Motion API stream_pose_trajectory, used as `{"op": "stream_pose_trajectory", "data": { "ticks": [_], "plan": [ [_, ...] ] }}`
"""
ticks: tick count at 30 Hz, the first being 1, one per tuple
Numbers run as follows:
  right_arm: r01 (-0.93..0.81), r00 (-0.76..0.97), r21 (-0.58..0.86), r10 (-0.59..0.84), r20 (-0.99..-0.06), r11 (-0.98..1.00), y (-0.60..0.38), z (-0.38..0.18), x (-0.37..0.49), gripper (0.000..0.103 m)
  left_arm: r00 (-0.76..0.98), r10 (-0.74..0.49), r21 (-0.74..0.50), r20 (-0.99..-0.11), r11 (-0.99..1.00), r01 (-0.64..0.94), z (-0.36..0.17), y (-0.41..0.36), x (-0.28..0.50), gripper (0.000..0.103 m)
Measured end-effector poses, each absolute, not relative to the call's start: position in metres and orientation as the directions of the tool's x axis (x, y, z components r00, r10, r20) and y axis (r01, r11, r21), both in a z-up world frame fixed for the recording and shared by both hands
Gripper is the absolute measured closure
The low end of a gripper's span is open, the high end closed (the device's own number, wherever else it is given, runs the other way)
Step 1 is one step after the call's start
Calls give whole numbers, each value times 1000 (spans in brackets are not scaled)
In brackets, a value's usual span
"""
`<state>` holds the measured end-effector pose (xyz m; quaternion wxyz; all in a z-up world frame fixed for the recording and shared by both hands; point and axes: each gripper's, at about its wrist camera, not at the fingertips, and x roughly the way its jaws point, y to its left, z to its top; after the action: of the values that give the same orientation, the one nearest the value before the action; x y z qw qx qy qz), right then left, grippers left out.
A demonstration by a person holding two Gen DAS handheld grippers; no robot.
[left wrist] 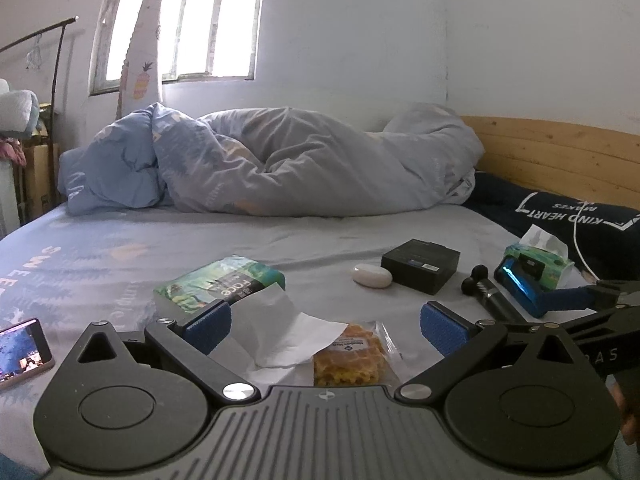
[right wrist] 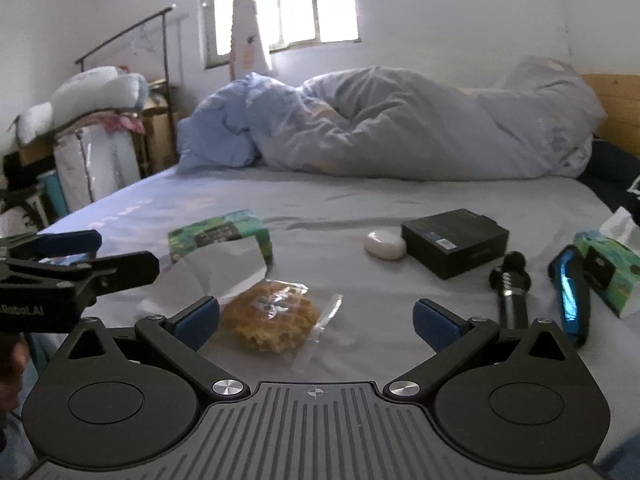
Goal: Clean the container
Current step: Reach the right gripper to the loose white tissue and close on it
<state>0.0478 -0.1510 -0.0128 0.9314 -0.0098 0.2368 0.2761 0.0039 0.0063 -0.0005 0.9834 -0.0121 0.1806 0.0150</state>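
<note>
Both tools wide open, nothing gripped. Left tool [left wrist: 326, 322] low over the bed [left wrist: 320, 232], white tissue [left wrist: 280, 332] and wrapped waffle [left wrist: 352, 354] between its pads. Right tool [right wrist: 316, 320] angled down at same waffle. Black box [left wrist: 420, 266] further back on the sheet, white oval case [left wrist: 372, 275] touching its left side. Which item counts as the container: cannot tell.

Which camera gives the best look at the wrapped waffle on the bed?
The right wrist view: the wrapped waffle lies whole in its clear wrapper, unobstructed. In the left wrist view a white tissue covers the waffle's left part, and the gripper body hides its lower edge.
</note>
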Motion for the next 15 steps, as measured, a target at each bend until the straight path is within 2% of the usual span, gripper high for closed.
{"op": "stream_pose_trajectory", "data": {
  "ticks": [15],
  "plan": [
    [-651,629,151,640,-441,744,-123,-28,92,0,916,149,-51,-373,982,-180,-1,27,9,0]
  ]
}}
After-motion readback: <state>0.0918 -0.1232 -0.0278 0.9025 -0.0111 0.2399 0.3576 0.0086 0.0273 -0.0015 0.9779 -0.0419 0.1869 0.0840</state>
